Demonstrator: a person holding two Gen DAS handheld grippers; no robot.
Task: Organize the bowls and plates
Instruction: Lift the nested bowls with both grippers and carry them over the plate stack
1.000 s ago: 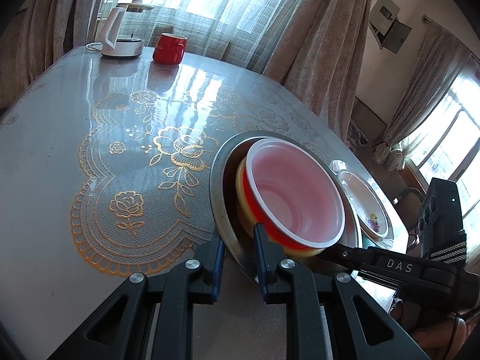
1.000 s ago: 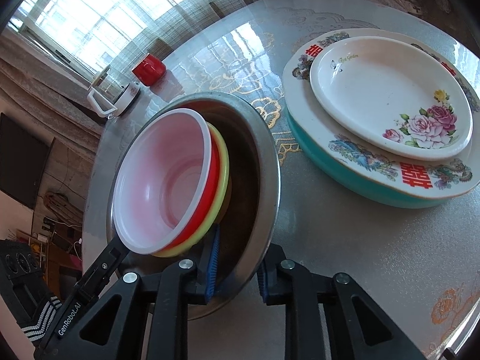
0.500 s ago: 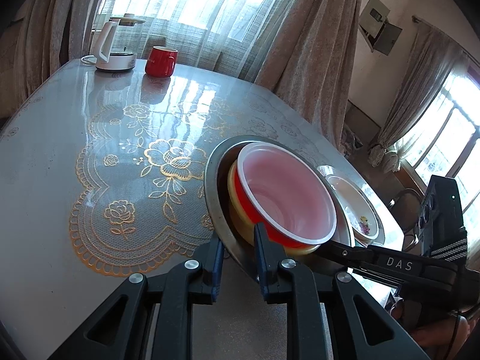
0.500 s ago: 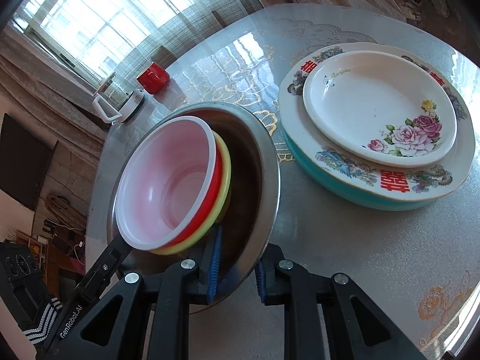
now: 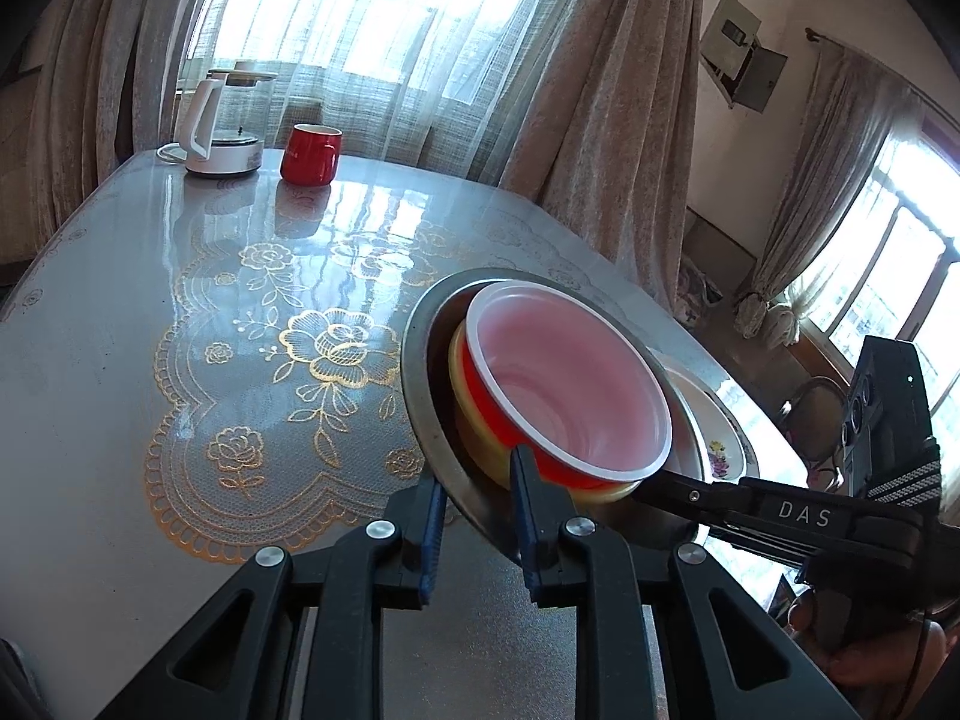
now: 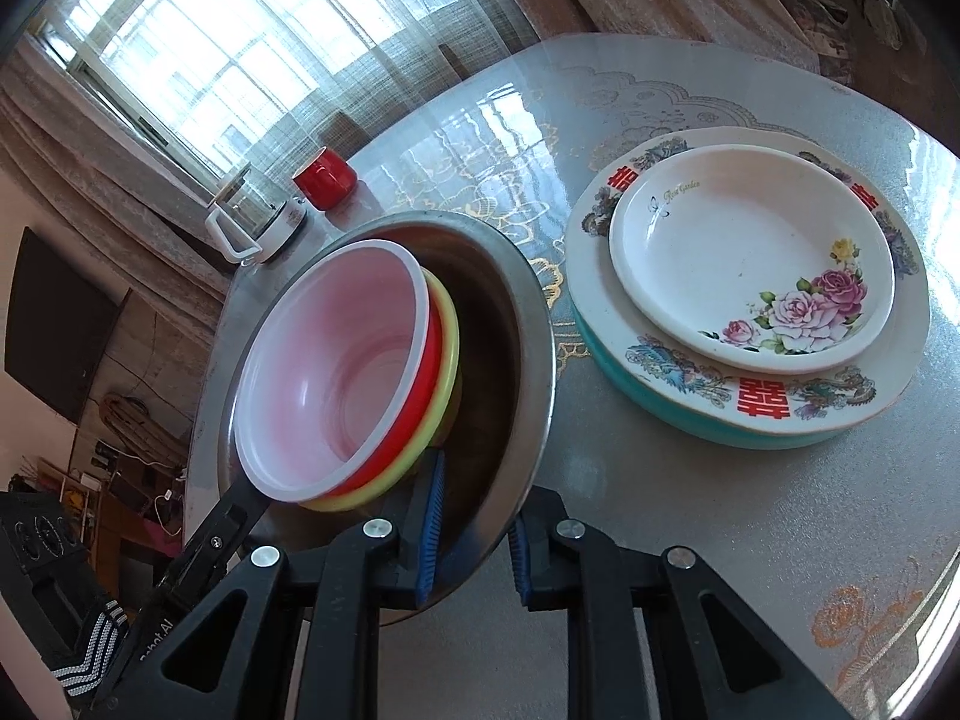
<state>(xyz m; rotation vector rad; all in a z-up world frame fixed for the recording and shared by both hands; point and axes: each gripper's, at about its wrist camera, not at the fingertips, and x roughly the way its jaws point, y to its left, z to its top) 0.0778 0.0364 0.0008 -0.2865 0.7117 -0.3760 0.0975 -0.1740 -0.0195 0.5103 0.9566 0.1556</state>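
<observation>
Three nested bowls are held tilted above the table: one steel bowl holds one yellow bowl, which holds one red bowl with a pale pink inside. The left gripper and the right gripper each stand narrow, clamped on the steel bowl's near rim. To the right, one rose-printed plate lies on one larger teal-edged plate; far off stand one red mug and one kettle.

Sunlit curtained windows, glossy table
</observation>
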